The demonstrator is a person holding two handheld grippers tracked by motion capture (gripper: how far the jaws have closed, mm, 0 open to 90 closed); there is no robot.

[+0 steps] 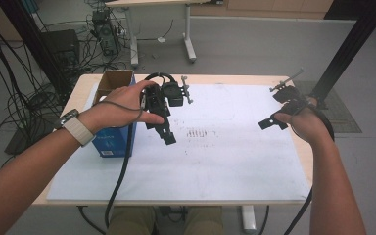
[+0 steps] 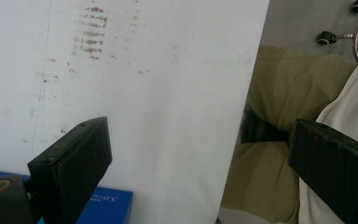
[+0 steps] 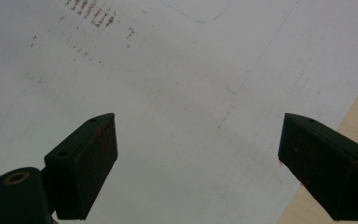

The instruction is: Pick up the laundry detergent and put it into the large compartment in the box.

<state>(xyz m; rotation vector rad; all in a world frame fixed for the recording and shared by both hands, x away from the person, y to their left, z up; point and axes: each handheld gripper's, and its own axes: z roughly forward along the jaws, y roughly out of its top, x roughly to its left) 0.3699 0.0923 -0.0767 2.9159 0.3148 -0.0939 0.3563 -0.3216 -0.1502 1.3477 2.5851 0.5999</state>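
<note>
**Both grippers held open above the sheet, box waiting at the left**

At the left edge of the table (image 1: 293, 147), a blue cardboard box (image 1: 113, 142) is stood upright with its top flaps open, partly on the white sheet (image 1: 225, 161). It is probably kept there so that it can be reached by the left hand without crossing the work area.

The left gripper (image 1: 169, 137) is held just beside the box, above the sheet and tilted down toward the person. Its jaws are spread wide in the left gripper view (image 2: 200, 158); nothing is held or touched between them, and a blue corner of the box is seen beneath one jaw.

Faint brown marks (image 1: 194, 133) are seen on the middle of the sheet.

The right gripper (image 1: 269, 122) is kept well apart, near the right edge. Its jaws are likewise wide apart over bare sheet (image 3: 198, 158), with nothing gripped. A ready stance is suggested by both.
</note>
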